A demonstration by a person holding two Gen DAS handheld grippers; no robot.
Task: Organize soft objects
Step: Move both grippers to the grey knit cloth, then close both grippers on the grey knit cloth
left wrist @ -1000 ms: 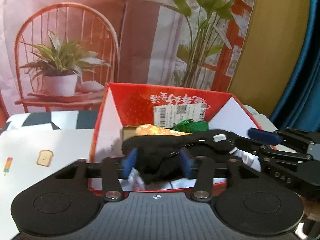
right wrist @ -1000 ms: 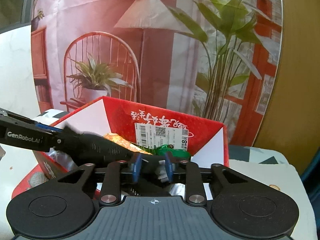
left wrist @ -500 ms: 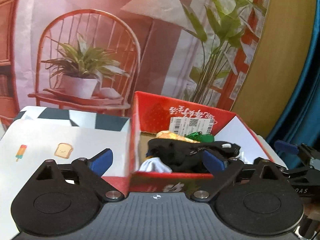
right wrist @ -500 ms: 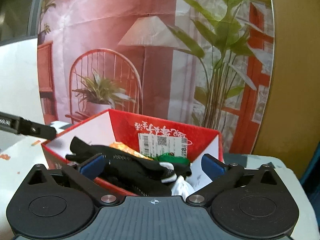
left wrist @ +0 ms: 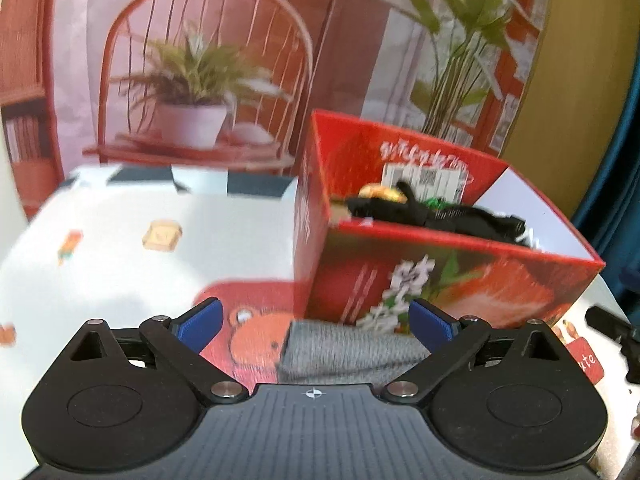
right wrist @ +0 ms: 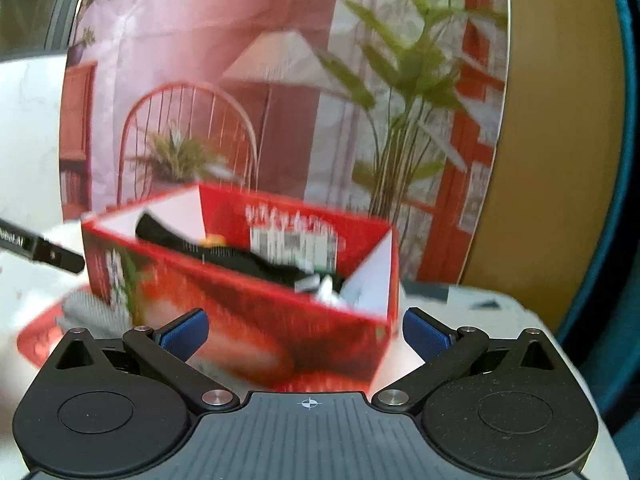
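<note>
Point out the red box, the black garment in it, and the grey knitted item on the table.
red box (left wrist: pixel 460 276): left wrist view, on its printed front wall.
black garment (left wrist: pixel 448 218): left wrist view, on the middle of the cloth above the box rim.
grey knitted item (left wrist: pixel 352 346): left wrist view, on its ribbed top surface.

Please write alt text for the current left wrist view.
The left gripper, jaws open and empty, points at a grey knitted cloth lying on the table before a red box. A black garment lies inside the box.

Black sock (left wrist: pixel 436 216) draped inside red box (left wrist: pixel 440 276); grey sock (left wrist: pixel 352 344) in front.
</note>
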